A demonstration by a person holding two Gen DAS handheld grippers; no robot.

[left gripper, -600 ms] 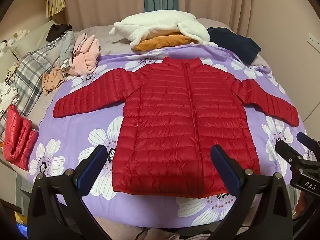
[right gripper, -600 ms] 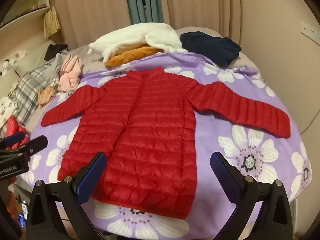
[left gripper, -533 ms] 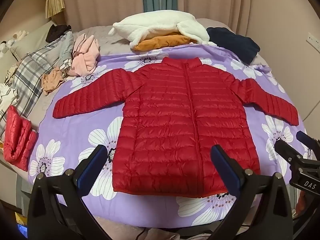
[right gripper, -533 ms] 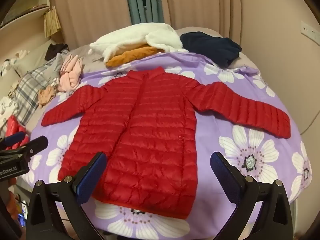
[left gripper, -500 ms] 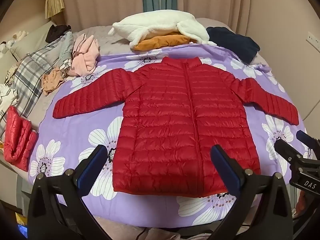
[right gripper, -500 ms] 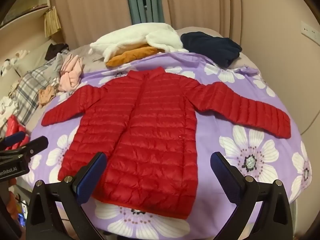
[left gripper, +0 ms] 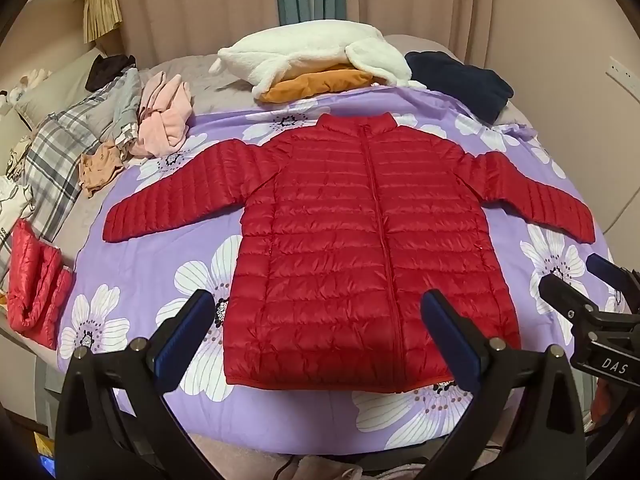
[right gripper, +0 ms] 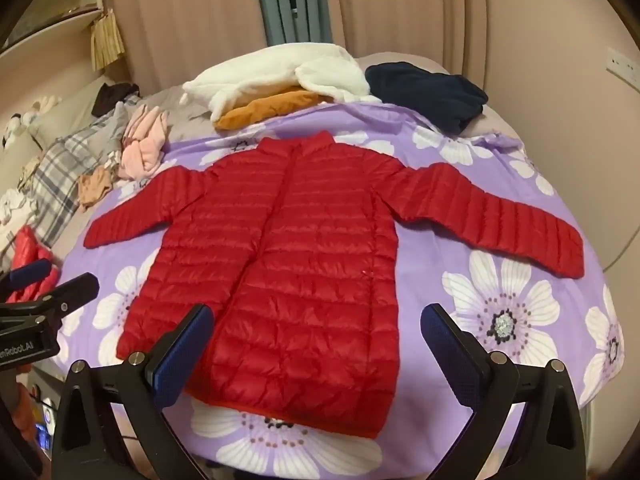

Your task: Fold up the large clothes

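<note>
So the red puffer jacket (left gripper: 360, 248) is lying flat and zipped on the purple flowered sheet (left gripper: 160, 264) on the bed, both sleeves out wide. Left claw (left gripper: 316, 332) and right claw (right gripper: 316, 340) both hang over the hem, spread wide, gripping nothing. I'd pinch each cuff right at the end and bring the sleeves across the chest first, since that slick fabric probably slides.
</note>
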